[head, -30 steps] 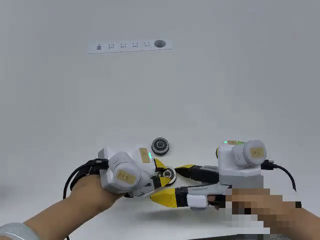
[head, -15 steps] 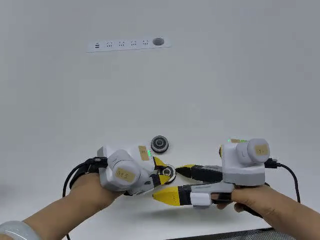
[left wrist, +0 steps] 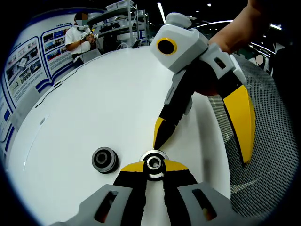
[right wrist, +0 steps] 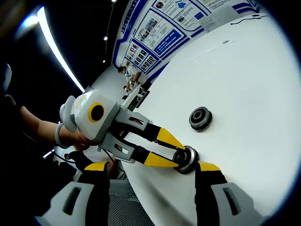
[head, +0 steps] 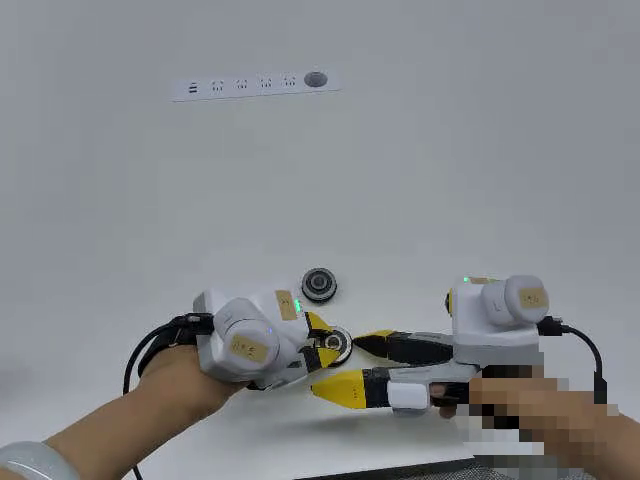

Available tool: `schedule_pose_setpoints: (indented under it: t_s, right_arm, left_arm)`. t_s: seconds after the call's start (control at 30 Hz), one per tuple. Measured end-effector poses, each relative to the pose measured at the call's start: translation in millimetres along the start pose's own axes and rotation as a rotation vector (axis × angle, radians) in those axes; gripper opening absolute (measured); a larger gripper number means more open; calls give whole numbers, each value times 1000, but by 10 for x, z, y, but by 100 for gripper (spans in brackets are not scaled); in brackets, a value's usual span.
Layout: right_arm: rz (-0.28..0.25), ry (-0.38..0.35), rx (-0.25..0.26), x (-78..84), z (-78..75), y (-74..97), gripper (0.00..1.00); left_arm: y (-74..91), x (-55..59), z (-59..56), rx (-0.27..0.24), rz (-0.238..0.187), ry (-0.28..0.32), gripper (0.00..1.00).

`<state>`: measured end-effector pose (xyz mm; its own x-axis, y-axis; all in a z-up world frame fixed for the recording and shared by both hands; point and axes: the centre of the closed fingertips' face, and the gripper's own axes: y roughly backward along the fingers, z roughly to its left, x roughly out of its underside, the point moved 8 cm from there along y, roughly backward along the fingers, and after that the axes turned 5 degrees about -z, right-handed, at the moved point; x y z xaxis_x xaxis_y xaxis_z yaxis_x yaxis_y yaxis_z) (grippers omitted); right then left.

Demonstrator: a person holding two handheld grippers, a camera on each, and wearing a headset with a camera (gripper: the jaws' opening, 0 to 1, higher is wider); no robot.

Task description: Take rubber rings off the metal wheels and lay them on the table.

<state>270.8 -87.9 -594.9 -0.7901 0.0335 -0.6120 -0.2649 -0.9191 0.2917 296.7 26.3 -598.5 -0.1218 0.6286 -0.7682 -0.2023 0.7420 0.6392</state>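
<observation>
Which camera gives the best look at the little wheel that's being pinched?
The right gripper view: the clamped wheel shows rim and face, held by the left gripper. The left gripper view has jaw tips covering its sides; the head view shows it small.

- Held wheel [head: 336, 345], head view: mostly covered by left gripper [head: 324, 343] jaw tips. Rubber ring on or off, couldn't tell.
- Left gripper view: wheel's lower half sat behind the yellow tips. Own jaws cut off at btm edge.
- Right gripper [head: 338, 364], right gripper view: one tip v. close to the wheel; touching or just beside, couldn't tell. Both jaw bases cut off at btm.
- Second wheel [head: 319, 284]: too small to tell ring from metal.
- Power strip [head: 255, 84]: socket detail too small.
- Posters [right wrist: 164, 35]: text unreadable.
- Forearm [head: 120, 425] & mesh mat [head: 400, 470]: cut off by btm edge, head view.
</observation>
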Motion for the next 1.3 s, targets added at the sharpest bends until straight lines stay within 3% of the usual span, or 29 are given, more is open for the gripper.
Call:
schedule_pose_setpoints:
  t_s: [0.33,0.83,1.3]
  right_arm:
    - [-7,-9,3,-14,-12,18,70]
    - [-26,-82,85,-24,-185,24,43]
    - [-24,-101,142,-14,-264,43,24]
  left_arm:
    - [1,0,1,0,0,1,12]
    - [3,4,-1,0,-3,4,12]
    - [4,1,-4,-1,-5,4,12]
